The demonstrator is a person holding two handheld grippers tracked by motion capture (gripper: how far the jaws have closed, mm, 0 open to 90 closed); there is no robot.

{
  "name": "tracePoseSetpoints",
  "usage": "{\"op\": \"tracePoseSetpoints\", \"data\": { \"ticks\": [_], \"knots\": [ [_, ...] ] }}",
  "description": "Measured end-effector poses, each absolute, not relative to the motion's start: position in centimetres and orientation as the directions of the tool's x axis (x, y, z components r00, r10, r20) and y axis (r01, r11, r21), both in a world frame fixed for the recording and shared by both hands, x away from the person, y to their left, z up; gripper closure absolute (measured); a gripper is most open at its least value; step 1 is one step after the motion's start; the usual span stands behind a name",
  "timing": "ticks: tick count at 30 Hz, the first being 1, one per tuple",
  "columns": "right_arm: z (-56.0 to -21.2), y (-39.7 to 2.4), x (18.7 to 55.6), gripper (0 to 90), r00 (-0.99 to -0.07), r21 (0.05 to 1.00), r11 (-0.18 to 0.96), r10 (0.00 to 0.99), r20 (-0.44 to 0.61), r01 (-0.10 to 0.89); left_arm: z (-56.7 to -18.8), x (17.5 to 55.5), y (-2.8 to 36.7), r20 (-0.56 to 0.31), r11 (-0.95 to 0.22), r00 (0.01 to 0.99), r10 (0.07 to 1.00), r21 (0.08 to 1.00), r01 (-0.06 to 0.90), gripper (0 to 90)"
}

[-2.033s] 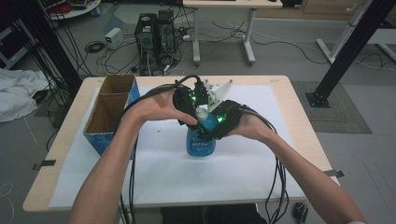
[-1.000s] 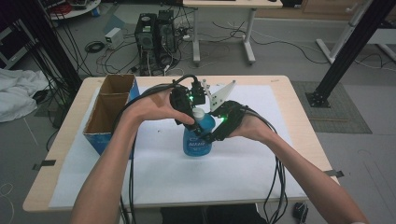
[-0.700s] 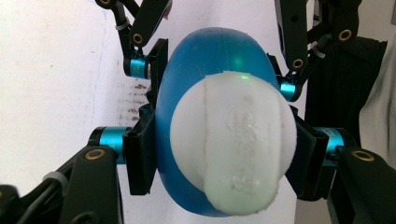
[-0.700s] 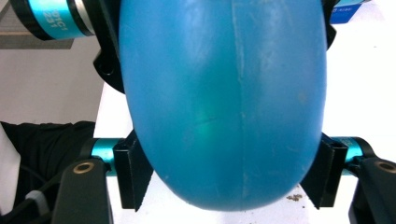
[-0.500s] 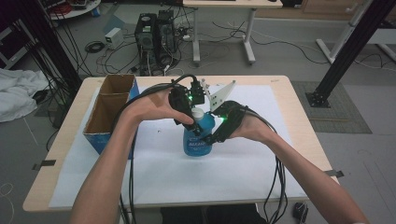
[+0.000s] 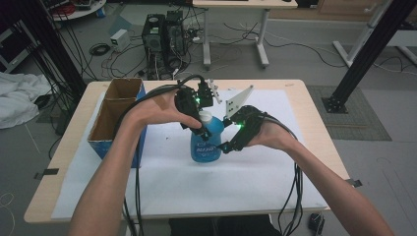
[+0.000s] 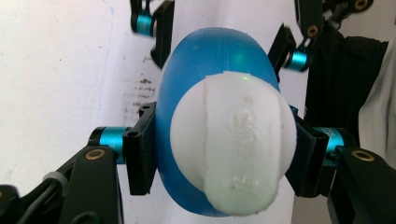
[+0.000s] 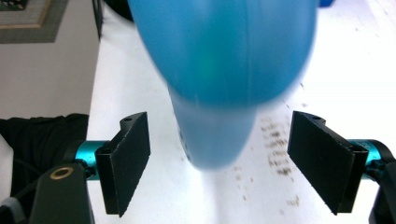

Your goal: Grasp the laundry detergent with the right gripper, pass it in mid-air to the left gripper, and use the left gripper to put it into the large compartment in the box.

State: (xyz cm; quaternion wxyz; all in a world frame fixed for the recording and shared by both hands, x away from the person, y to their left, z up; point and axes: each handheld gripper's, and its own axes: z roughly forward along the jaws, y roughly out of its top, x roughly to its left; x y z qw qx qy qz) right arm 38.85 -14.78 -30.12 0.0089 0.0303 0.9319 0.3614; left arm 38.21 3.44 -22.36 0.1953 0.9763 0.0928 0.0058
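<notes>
Cardboard box is seen at the left edge of the table, well apart from the blue bottle, which stands upright on the white sheet near the middle. From above, the left gripper is clamped on the bottle's top, and in the left gripper view both pads are pressed against the bottle just under the white cap. To the right, the right gripper is held beside the bottle's lower body; its jaws have just been opening, and in the right gripper view its pads are seen apart from the blue plastic between them
</notes>
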Motion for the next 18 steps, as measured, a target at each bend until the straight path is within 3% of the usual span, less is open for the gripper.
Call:
{"op": "tracePoseSetpoints", "data": {
  "ticks": [1, 2, 18],
  "knots": [
    [-30.1, -15.0, 38.8, 12.7, -0.997, 0.668, 0.742, 0.076, -0.002, 0.055, -22.1, 38.2, 3.5, -0.024, -0.906, 0.981, 0.19, 0.381, 0.185, 38.1],
    [-30.0, -15.3, 38.8, 11.9, -0.995, 0.657, 0.751, 0.102, -0.012, 0.069, -21.8, 38.3, 3.5, -0.02, -0.908, 0.982, 0.19, 0.378, 0.183, 38.1],
    [-28.6, -20.1, 38.7, 11.9, -0.974, 0.622, 0.771, 0.218, -0.06, 0.134, -16.0, 39.2, 4.9, 0.006, -0.896, 0.952, 0.305, 0.34, 0.284, 38.1]
  ]
}}
